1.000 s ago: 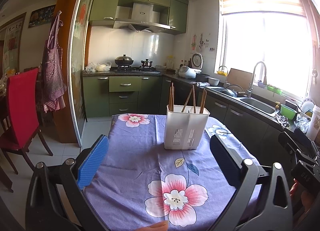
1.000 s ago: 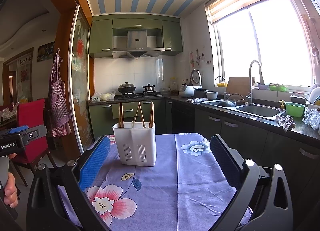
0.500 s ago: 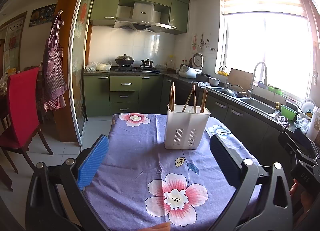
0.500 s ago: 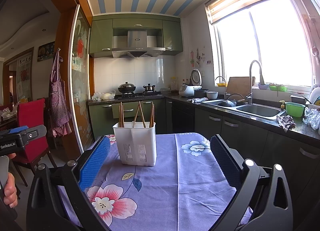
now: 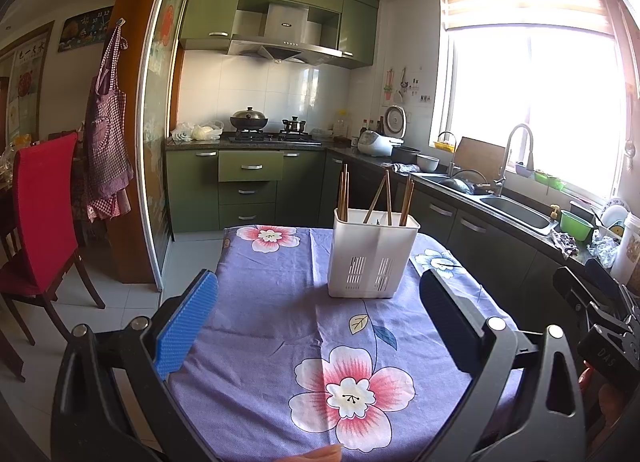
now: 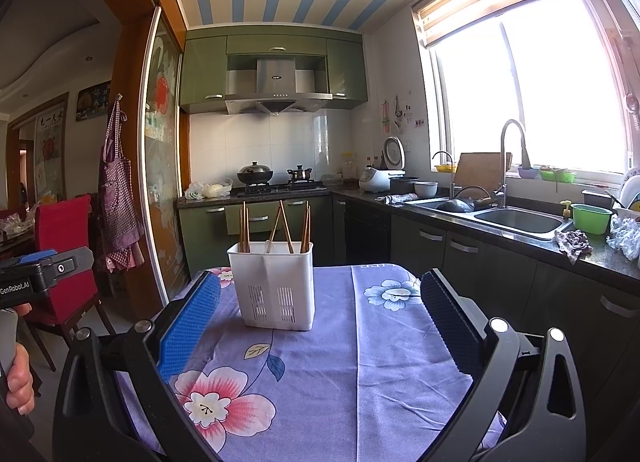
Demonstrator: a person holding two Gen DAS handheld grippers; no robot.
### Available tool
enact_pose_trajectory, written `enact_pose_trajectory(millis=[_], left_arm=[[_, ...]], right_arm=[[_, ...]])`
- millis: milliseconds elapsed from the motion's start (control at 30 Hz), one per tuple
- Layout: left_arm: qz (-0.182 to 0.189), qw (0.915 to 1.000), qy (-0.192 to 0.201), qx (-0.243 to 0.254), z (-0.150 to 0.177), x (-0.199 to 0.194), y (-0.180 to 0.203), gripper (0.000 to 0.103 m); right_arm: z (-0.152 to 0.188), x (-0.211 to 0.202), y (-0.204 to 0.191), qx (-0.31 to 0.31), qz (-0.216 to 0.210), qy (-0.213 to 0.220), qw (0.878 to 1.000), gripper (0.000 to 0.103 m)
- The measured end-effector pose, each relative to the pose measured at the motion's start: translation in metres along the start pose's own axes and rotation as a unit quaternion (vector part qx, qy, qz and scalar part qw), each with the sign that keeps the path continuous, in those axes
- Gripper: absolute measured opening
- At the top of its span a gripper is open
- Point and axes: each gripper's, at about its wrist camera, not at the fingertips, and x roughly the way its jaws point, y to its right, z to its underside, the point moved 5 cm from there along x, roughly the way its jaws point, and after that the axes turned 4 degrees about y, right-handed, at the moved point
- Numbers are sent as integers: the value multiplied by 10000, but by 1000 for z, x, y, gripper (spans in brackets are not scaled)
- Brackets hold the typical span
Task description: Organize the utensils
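Only from the right wrist, a white spoon (image 6: pixel 267 247) among holder (image 6: pixel 276 286) chopsticks (image 6: pixel 245 227).

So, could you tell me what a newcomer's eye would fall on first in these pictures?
Probably the white utensil holder, standing upright mid-table with brown chopsticks sticking out. Next, the purple floral tablecloth beneath it. Both tools, left tool and right tool, frame the view, open and empty.

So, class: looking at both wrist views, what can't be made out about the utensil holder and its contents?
- Chopsticks: lower ends hidden by the white holder walls, both views.
- White utensil in the holder: only its tip shows, right view; type unclear.
- Holder's compartment dividers: mostly hidden by its rim, both views.
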Motion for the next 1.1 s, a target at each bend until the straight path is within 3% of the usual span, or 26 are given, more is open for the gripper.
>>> enact_pose_trajectory(millis=[700, 1100], left_arm=[[8, 10000, -60, -29, 0, 0, 8, 96], [188, 9996, -229, 0, 1, 6, 12, 96]], right_arm=[[2, 3, 2, -19, -34, -45, 10000, 98], [5, 6, 2, -22, -37, -75, 10000, 98]])
